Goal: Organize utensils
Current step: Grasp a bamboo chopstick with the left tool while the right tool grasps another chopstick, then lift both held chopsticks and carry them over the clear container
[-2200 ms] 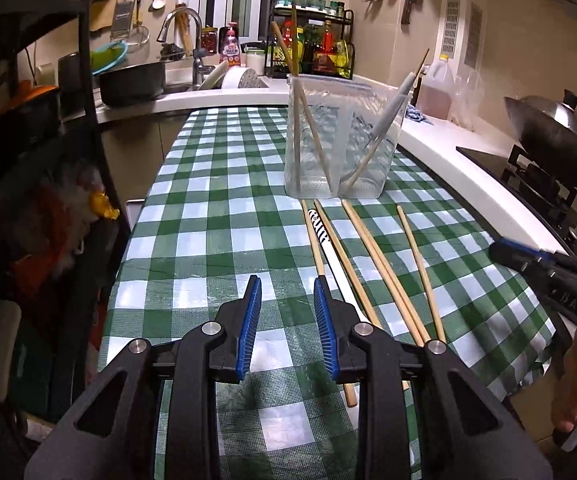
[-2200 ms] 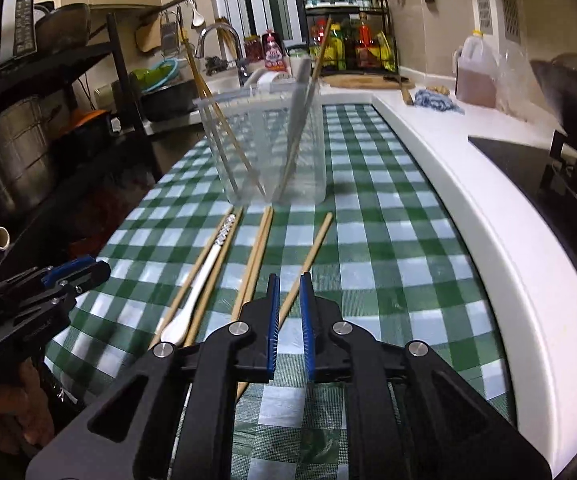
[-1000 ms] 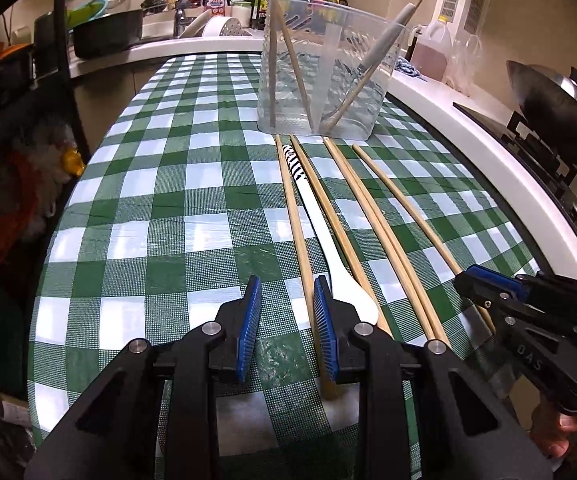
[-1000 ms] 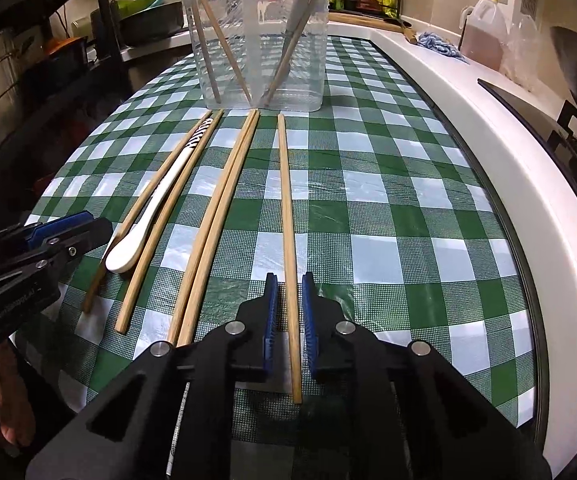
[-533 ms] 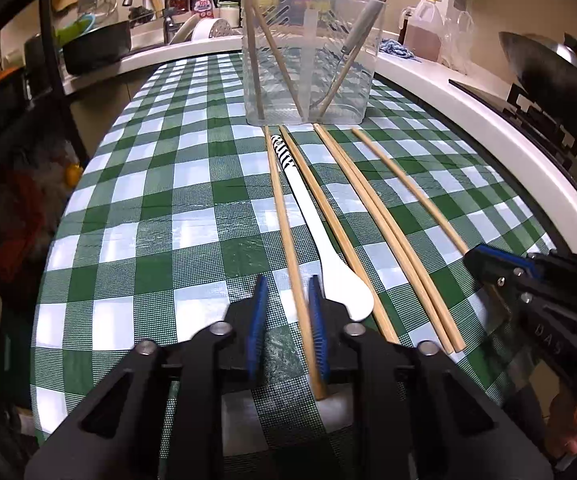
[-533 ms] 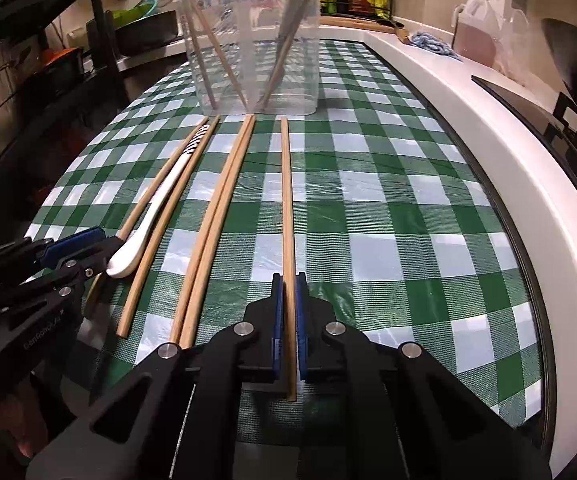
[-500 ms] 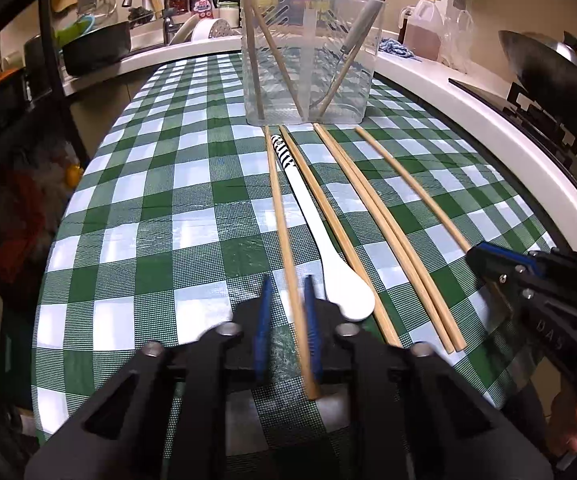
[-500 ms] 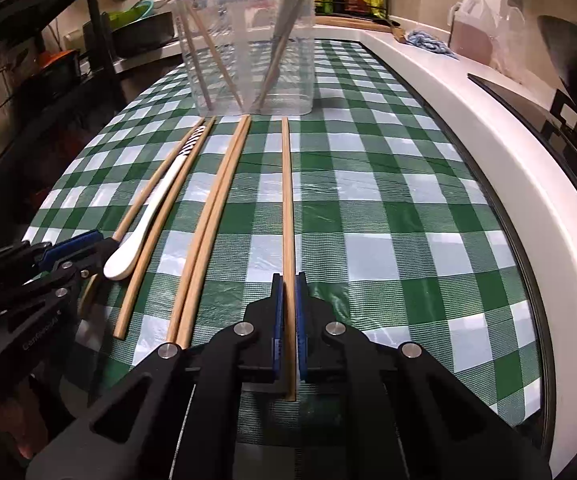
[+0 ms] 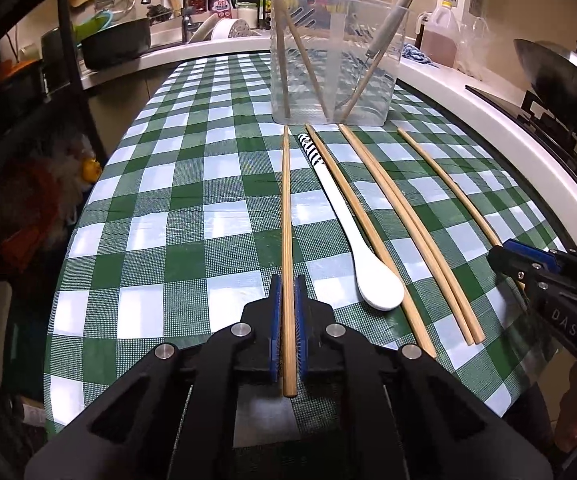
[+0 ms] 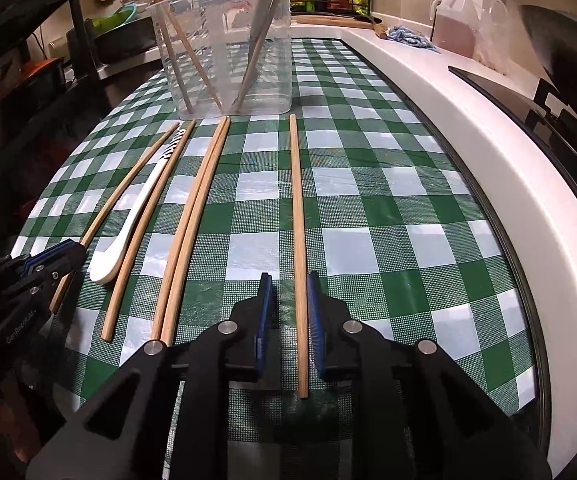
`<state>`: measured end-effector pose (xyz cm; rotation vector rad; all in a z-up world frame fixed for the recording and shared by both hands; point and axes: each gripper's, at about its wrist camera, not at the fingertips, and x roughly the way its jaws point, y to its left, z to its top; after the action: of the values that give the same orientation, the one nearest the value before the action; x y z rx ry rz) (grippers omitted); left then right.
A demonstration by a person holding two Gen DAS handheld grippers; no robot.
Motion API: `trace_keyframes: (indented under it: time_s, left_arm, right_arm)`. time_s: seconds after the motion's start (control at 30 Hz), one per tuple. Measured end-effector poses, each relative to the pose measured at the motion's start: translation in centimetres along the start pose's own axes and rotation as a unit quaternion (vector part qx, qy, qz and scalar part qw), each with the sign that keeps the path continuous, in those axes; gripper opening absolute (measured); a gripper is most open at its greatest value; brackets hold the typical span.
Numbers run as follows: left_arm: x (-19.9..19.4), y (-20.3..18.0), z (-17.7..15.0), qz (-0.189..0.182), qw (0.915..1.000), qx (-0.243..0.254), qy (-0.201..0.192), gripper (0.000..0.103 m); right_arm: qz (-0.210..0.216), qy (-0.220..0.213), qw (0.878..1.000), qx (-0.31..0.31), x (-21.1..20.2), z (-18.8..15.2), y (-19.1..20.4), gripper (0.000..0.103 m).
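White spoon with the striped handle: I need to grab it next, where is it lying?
The white spoon with the striped handle lies flat on the green checked tablecloth, between two wooden chopsticks, handle towards the clear plastic container.

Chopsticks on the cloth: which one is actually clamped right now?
The leftmost chopstick, beside the white spoon: left gripper jaws shut on it. Right gripper jaws merely straddle theirs.

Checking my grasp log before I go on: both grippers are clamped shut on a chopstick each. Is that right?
Not quite. The left gripper is clamped shut on the leftmost chopstick. The right wrist view shows the right gripper open: its jaws stand apart around the rightmost chopstick, with a clear gap on the stick's left side.
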<state>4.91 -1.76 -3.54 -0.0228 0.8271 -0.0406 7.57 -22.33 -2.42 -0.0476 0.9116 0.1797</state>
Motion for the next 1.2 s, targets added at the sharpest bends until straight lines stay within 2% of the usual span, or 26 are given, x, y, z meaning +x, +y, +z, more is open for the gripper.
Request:
trace_keyframes:
  time_s: [0.13, 0.2, 0.27, 1.2]
  left_arm:
    - [-0.06, -0.23, -0.12, 0.004, 1.0000, 0.004, -0.006, 0.007]
    - [-0.08, -0.30, -0.11, 0.005, 0.9999, 0.005, -0.007, 0.006]
    - [-0.16, 0.00, -0.13, 0.004, 1.0000, -0.002, -0.007, 0.006]
    - [-0.40, 0.18, -0.34, 0.009, 0.9999, 0.000, -0.012, 0.006]
  right_arm:
    - [0.000, -0.001, 1.000, 0.000, -0.03, -0.09, 0.15, 0.018]
    - [0.004, -0.002, 1.000, -0.001, -0.04, -0.11, 0.29, 0.009]
    - [0.011, -0.001, 1.000, 0.004, -0.06, -0.09, 0.26, 0.007]
    - [0.007, -0.003, 1.000, -0.002, 0.01, -0.11, 0.26, 0.008]
